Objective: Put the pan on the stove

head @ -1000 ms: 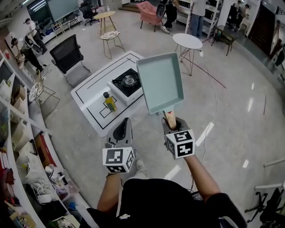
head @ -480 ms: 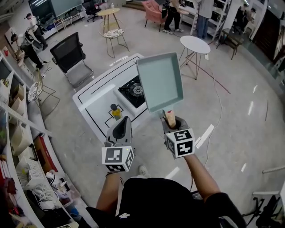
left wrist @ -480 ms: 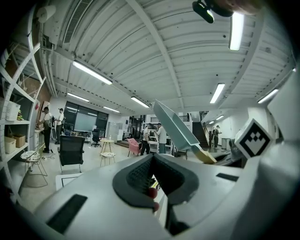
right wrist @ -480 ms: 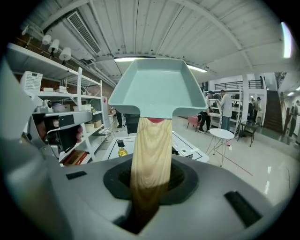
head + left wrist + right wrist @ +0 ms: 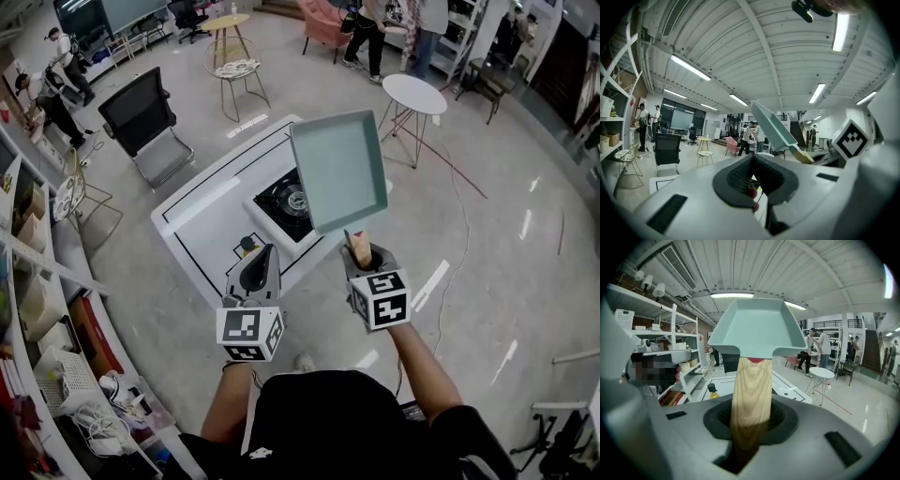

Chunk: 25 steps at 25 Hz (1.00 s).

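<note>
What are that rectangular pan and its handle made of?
Pan: probably metal with a matte, pale teal coating. The thin, crisp, evenly coloured walls suggest this, though the core material can't be confirmed. Handle: wood, light and unpainted, with clear grain lines running along its length.

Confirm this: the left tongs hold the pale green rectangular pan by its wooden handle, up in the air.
Wrong side. The right tongs hold the pale green rectangular pan by its wooden handle, up in the air; the right gripper view shows it.
</note>
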### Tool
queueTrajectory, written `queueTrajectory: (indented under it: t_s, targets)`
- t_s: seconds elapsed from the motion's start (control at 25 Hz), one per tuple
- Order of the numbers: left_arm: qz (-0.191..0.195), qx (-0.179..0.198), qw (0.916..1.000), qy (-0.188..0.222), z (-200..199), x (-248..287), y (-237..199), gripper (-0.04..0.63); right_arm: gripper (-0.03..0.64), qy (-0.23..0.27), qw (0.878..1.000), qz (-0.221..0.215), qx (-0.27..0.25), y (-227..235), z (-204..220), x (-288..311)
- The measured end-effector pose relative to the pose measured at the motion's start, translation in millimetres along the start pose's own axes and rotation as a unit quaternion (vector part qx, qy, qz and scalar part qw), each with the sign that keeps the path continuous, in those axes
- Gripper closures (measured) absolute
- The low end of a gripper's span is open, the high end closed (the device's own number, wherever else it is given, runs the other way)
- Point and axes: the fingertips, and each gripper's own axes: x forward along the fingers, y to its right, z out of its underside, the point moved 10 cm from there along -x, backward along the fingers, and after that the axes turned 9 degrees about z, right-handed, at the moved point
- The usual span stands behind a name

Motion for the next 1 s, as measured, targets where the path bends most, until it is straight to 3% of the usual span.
queueTrajectory:
  t_s: [0.48, 1.0]
  targets:
    - [0.006, -0.01, 0.9999, -0.009, 6.3, 25.8, -5.8, 0.594, 0.554, -0.026, 1.0, -0.004, -0.009, 13.8, -3.3, 24.6]
    - [-0.037, -0.011, 0.9992, -0.007, 4.2, 76.5, -11.8, 0.594, 0.554, -0.066, 0.995, -0.055, -0.06, 44.8, -22.6, 93.5]
